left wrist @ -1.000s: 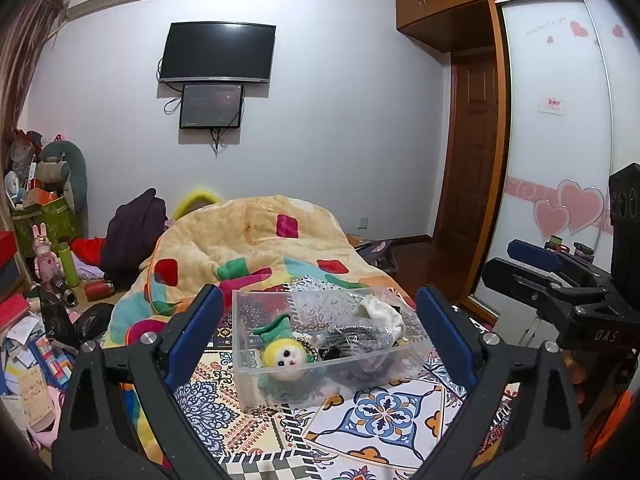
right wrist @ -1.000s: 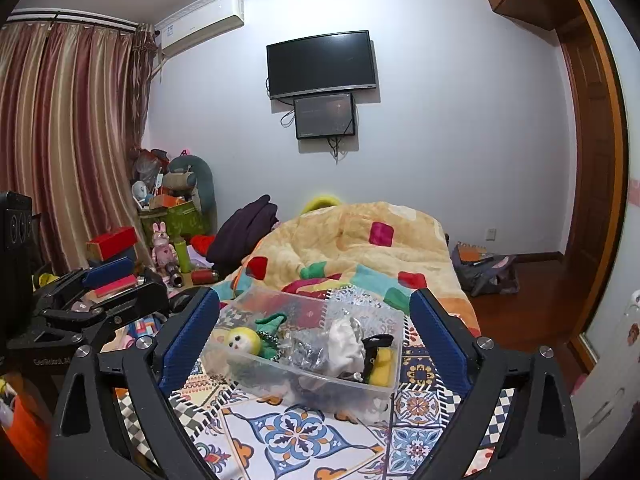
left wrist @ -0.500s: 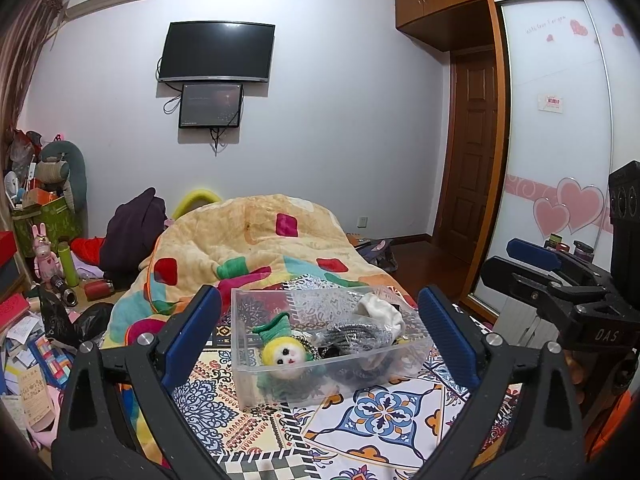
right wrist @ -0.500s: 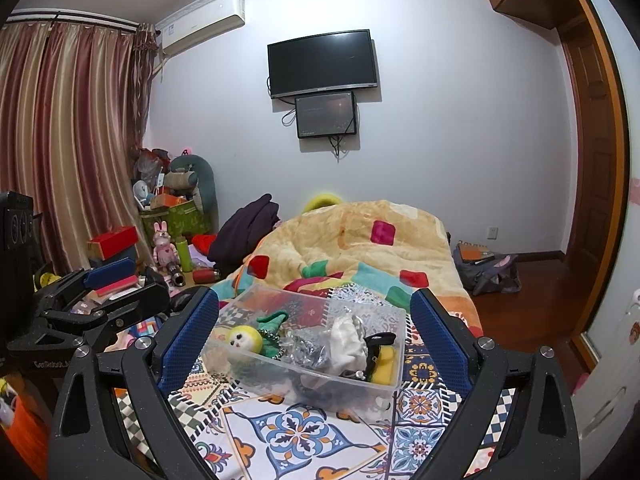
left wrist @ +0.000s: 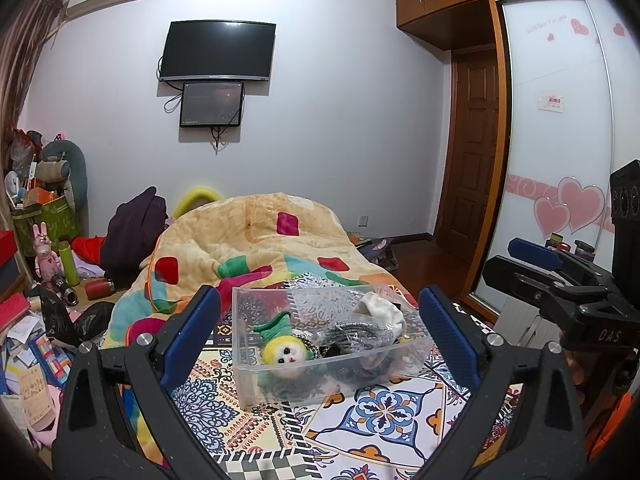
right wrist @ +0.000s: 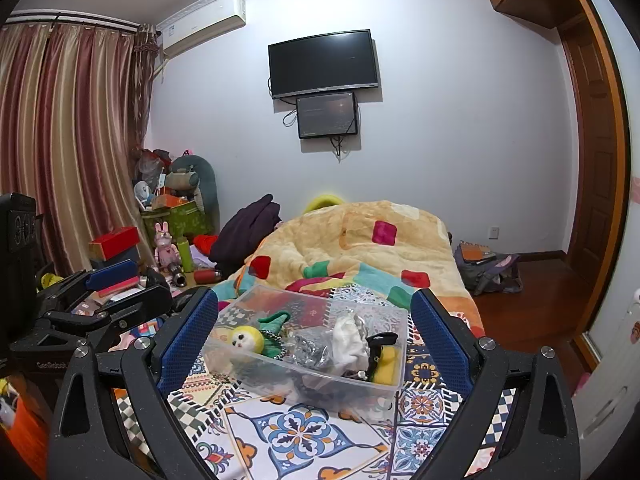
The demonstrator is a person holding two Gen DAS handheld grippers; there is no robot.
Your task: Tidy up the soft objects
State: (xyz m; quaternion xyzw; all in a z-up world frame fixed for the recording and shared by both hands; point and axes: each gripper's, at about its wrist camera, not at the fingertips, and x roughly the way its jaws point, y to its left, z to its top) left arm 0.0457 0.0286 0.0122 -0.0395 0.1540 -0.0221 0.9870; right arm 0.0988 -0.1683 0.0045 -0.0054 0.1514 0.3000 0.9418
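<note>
A: The bin [left wrist: 320,344] of soft things sits on the patterned bedspread [left wrist: 384,412], near the foot end of the bed, with the quilt [left wrist: 256,248] heaped just behind it; what's inside?

B: A doll [left wrist: 286,354] with a yellow head and green hat at the bin's left end; a crinkled bag [left wrist: 360,334] in the middle; a white cloth [left wrist: 380,308] bunched toward the right; from the right wrist view there is also a yellow sponge [right wrist: 388,360] at the right end, partly under a black strap I cannot identify.

A: And the grippers?

B: The left gripper [left wrist: 320,336] is spread wide and holds nothing; the right gripper [right wrist: 314,336] likewise, wide and empty; both hover short of the bin, apart from it.

A: How will these things handle?

B: I judge all of them light and limp; the doll should squash under the pads, so pinch the round head or the hat where there is bulk; the cloth will drape, so take a raised fold at its top; the bag looks slippery and noisy, likely to slide from a shallow grip, so bite deep into a crease; the sponge is springy and forgiving.

A: Any risk?

B: The bin itself seems light and thin-walled; a snagged item could drag or tip it on the soft bed.
</note>
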